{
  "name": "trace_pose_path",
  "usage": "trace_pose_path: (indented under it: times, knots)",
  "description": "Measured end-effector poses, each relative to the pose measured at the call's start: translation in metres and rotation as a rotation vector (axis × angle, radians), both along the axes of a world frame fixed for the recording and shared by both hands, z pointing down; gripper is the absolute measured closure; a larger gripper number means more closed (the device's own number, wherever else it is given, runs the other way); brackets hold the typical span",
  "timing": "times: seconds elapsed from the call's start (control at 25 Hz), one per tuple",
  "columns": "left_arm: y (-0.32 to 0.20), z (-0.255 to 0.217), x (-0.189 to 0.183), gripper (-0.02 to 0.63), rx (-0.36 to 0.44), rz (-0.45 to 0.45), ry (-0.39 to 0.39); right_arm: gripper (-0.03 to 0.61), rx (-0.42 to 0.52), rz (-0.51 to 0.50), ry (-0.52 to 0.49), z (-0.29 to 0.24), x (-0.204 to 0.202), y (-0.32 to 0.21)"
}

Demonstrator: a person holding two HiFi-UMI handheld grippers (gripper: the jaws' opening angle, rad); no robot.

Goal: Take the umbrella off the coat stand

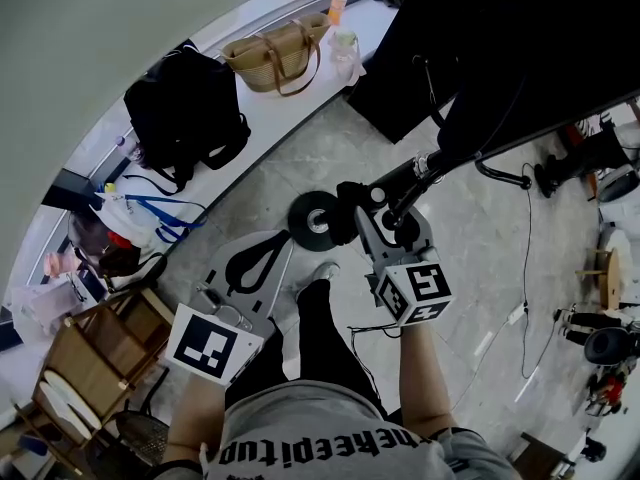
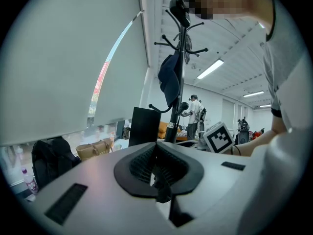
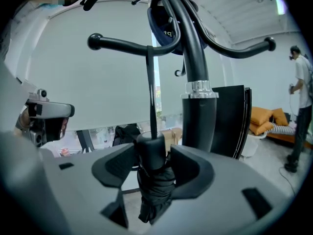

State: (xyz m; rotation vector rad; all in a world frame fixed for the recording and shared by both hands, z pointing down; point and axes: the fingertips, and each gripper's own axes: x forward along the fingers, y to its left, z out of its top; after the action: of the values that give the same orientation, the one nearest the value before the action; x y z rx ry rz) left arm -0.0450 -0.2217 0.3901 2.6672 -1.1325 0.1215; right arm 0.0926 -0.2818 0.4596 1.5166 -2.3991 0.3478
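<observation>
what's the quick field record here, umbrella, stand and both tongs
umbrella: black, folded, hanging by its strap from an arm of the coat stand
right tongs: open, umbrella's handle end between them, not clamped
left tongs: shut, empty, apart from the stand
also on stand: dark cap
task state: umbrella not yet off the stand

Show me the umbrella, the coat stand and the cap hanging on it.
umbrella (image 3: pixel 155 187), right gripper view, on its folded fabric.
coat stand (image 3: pixel 198 121), right gripper view, on the thick pole.
cap (image 2: pixel 169 80), left gripper view, on its crown.
</observation>
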Motion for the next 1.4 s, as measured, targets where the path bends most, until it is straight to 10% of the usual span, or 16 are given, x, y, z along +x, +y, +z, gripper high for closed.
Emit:
trace_pose_path:
  times: [1.4]
  knots:
    - [-0.008, 0.005, -0.019, 0.598, -0.014, -0.039, 0.002, 0.339, 0.018, 0.013, -0.023, 0.005, -0.012, -0.017]
